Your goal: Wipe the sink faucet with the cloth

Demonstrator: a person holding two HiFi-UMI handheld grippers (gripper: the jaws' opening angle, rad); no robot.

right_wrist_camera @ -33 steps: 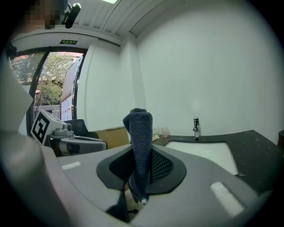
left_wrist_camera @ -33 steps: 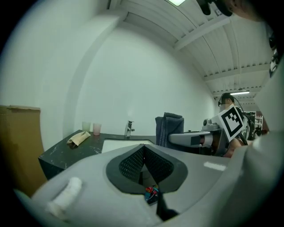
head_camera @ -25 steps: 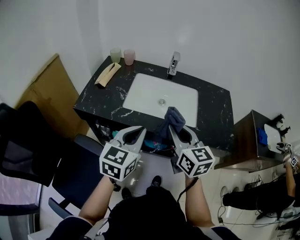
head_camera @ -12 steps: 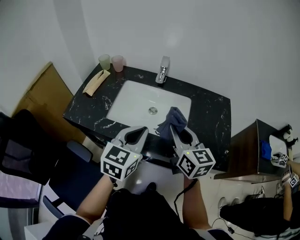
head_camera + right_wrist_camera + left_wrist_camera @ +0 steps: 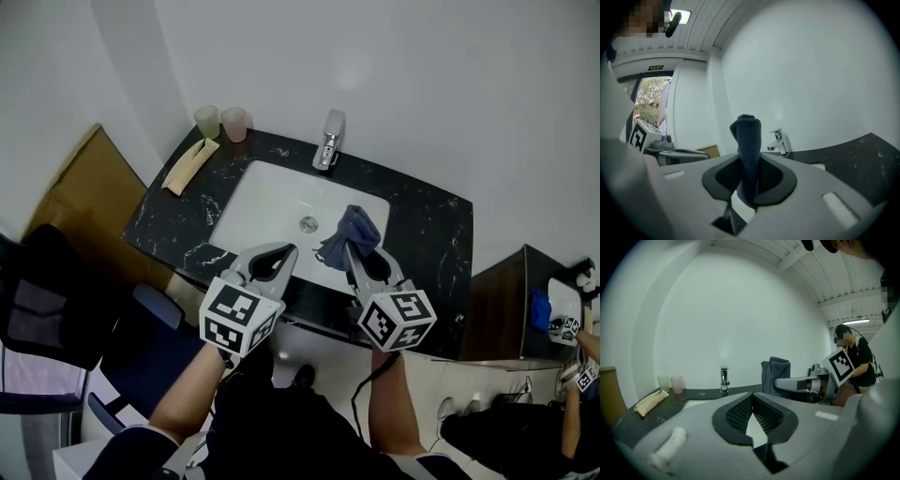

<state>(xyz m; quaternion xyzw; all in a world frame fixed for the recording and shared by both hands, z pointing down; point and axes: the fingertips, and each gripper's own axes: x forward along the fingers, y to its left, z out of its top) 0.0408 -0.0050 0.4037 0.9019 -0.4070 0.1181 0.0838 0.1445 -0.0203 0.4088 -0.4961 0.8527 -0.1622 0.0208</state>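
1. Faucet is standing at the back rim of the white sink, against the wall. It is sitting well beyond both grippers, and nothing is touching it.
2. The dark blue cloth is riding in the right gripper, whose jaws are clamping its lower part. The rest is sticking up past the tips in a folded wad (a ready pad, I judge, for rubbing the chrome).
3. That gripper is hovering over the front of the basin and pointing roughly level. In the right gripper view the faucet is showing just right of the cloth, which suits a straight reach forward.
4. The left gripper is holding nothing, with its jaws pressing together. It is hanging beside the right one over the front edge of the black counter, probably because one cloth needs only one grip.
5. Two cups and a tan packet are sitting at the counter's back left corner, well apart from the faucet, so they are not crowding the wipe.
6. By my reading, the approach is under way and the wiping itself is not yet starting.
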